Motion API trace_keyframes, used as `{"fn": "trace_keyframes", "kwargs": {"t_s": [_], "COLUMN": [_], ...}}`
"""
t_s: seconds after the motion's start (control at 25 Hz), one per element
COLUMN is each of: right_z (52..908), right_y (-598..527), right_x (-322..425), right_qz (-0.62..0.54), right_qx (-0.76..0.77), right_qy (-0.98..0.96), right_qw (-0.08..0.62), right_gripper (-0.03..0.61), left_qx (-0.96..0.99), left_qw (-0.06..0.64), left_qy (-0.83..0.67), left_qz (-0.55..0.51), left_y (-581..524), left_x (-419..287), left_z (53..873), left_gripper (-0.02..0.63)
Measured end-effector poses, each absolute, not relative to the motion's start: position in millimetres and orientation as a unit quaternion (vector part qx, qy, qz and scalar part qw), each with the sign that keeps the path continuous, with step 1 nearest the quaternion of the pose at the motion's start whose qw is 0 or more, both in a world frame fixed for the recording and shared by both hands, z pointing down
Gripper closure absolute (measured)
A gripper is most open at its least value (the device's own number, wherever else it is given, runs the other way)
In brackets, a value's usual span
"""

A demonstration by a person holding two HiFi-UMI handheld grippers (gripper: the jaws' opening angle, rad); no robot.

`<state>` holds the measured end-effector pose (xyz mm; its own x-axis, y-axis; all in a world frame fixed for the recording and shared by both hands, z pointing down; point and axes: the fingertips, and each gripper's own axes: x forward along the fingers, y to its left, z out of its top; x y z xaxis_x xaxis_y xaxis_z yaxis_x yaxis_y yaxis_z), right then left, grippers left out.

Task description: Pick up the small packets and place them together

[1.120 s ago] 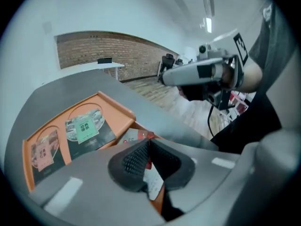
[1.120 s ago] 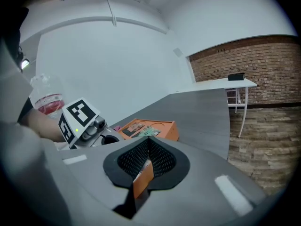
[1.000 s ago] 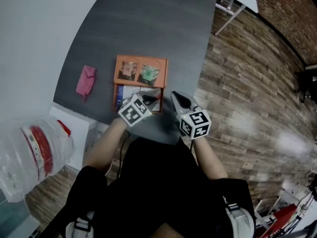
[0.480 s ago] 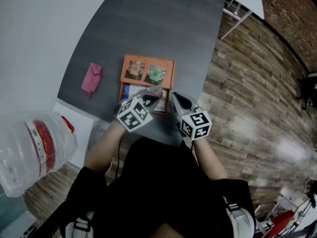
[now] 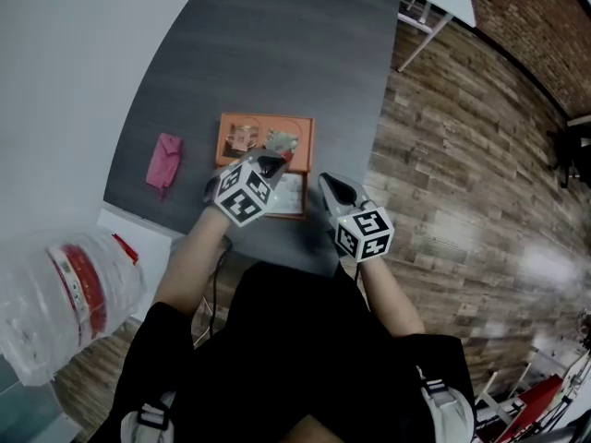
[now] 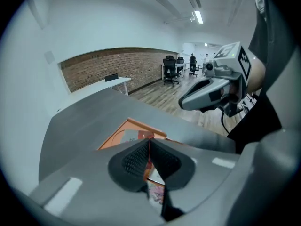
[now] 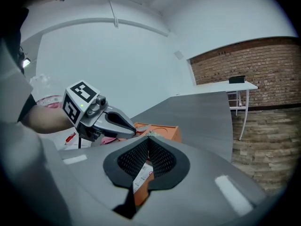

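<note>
Orange tray sits half hidden behind left tool pinching packet.

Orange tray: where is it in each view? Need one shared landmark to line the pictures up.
Head view: orange tray sits at centre, slightly left, on the near end of the table.
Left gripper view: orange tray shows at lower centre, its corner rising just above the jaws.
Right gripper view: orange tray shows at centre, just past the jaw tips.
Shared landmark: the grey table under the tray in all three.
</note>
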<state>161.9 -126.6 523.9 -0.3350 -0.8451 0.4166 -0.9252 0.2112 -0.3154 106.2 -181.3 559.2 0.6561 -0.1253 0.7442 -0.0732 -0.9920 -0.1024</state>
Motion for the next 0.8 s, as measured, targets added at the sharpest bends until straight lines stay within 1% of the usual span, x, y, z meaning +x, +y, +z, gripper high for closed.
{"fn": "trace_keyframes", "kwargs": {"t_s": [0.44, 0.68, 0.72, 0.76, 0.8], "right_z": [528, 530, 530, 530, 530], "right_y": [-112, -108, -107, -107, -108], "right_x": [179, 185, 185, 184, 184], "right_qz": [0.267, 0.270, 0.271, 0.271, 0.271], "right_qx": [0.599, 0.607, 0.607, 0.607, 0.607], "right_qy": [-0.752, -0.744, -0.744, -0.744, -0.745], "right_qw": [0.071, 0.067, 0.066, 0.066, 0.066], "right_gripper": [0.575, 0.575, 0.575, 0.575, 0.575], "left_qx": [-0.888, -0.882, -0.883, -0.884, -0.886], "left_qw": [0.061, 0.059, 0.059, 0.055, 0.050], "left_qy": [0.043, 0.049, 0.052, 0.053, 0.053], "left_qz": [-0.453, -0.465, -0.463, -0.460, -0.457], "left_y": [-205, -209, -210, -210, -210], "left_x": [121, 126, 127, 128, 128], "left_z": [595, 603, 603, 602, 601], "left_gripper": [0.606, 0.600, 0.592, 0.556, 0.504]}}
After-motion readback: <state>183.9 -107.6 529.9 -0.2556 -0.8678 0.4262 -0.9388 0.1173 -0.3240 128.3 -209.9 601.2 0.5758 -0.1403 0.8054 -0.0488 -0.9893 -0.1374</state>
